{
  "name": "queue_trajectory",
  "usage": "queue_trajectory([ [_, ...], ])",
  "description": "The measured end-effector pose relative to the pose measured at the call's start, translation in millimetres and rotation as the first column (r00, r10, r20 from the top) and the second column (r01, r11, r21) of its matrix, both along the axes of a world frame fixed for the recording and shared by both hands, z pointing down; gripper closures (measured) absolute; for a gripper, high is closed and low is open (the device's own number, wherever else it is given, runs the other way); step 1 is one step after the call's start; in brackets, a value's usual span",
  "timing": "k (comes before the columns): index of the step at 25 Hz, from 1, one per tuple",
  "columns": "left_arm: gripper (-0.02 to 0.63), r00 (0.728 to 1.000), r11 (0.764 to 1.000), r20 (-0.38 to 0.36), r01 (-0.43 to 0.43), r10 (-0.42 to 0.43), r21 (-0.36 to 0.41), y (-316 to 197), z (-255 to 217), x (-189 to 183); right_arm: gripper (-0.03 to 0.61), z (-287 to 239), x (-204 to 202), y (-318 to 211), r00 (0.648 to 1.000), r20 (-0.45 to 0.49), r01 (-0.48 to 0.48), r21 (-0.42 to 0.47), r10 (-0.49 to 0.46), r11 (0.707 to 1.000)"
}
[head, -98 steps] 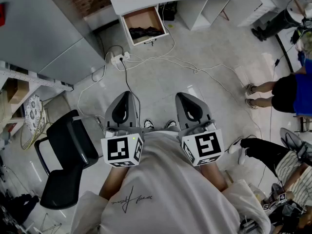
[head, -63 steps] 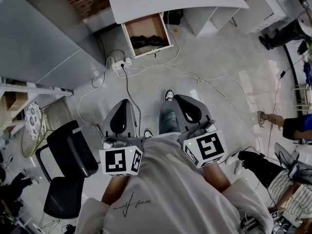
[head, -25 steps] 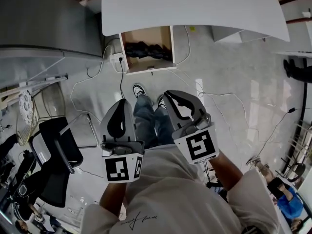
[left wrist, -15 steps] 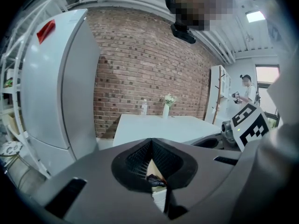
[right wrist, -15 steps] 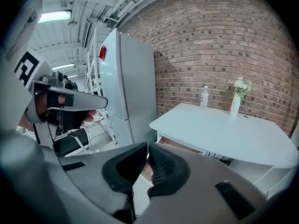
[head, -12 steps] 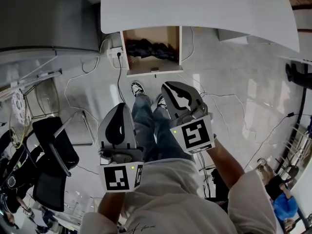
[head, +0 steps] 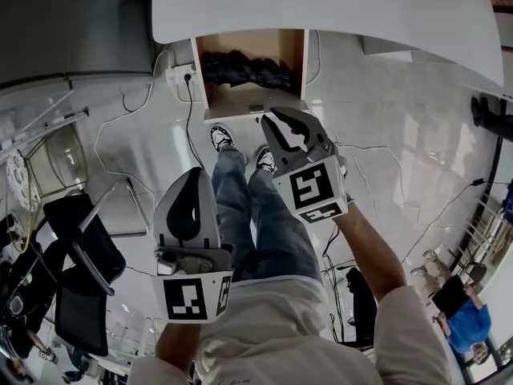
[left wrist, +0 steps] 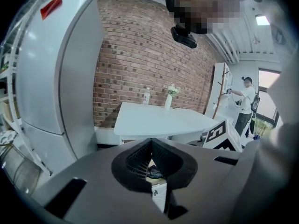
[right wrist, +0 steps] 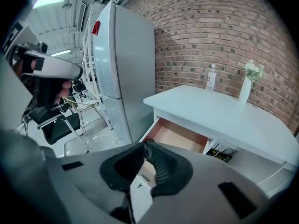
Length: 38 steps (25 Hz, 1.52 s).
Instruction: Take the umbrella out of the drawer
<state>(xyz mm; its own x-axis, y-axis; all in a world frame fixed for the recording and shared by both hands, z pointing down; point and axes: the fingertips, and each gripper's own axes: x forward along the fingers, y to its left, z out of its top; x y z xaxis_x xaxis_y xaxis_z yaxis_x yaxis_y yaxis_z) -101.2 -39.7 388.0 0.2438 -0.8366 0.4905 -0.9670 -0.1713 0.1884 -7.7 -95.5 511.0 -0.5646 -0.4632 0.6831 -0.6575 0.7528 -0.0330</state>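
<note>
A black folded umbrella (head: 244,68) lies across the open wooden drawer (head: 255,112) under the white table (head: 321,10). My right gripper (head: 272,117) hangs just short of the drawer's front edge, pointing down at it. Its jaws are opening, a narrow slit shows between the tips and nothing is between them. In the right gripper view my right gripper (right wrist: 145,143) faces the drawer (right wrist: 180,135). My left gripper (head: 192,175) stays further back over my legs, tips together and empty. In the left gripper view a bit of the umbrella (left wrist: 154,173) shows through my left gripper (left wrist: 151,143).
A grey fridge (head: 64,22) stands left of the drawer. A power strip with cables (head: 180,76) lies on the floor beside it. A black chair (head: 72,263) is at the left. A bottle (right wrist: 211,83) and a vase (right wrist: 246,90) stand on the table.
I have walked up to the table, and the drawer has come close. Both grippers have sunk; the right one has gone ahead toward the drawer and its jaws have parted slightly.
</note>
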Motion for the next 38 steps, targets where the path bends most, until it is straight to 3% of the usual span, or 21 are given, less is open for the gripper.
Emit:
queue_trajectory([
  [16,0.603,0.999,0.998,-0.034,0.012,-0.014,-0.068,-12,54,-22,0.457,152,-20,-37,0.961,-0.236,0.122,-0.109,-0.145,0.987],
  [29,0.603,0.997,0.992,-0.072,0.017,-0.026,-0.129,-25,90,-34,0.396,247,-25,-59,0.867,-0.412,0.227,-0.175,-0.281,0.958],
  [38,0.602,0.995,0.987,-0.096,0.015,-0.030,-0.158,-27,107,-37,0.325,281,-25,-68,0.775,-0.522,0.304,-0.187,-0.357,0.934],
])
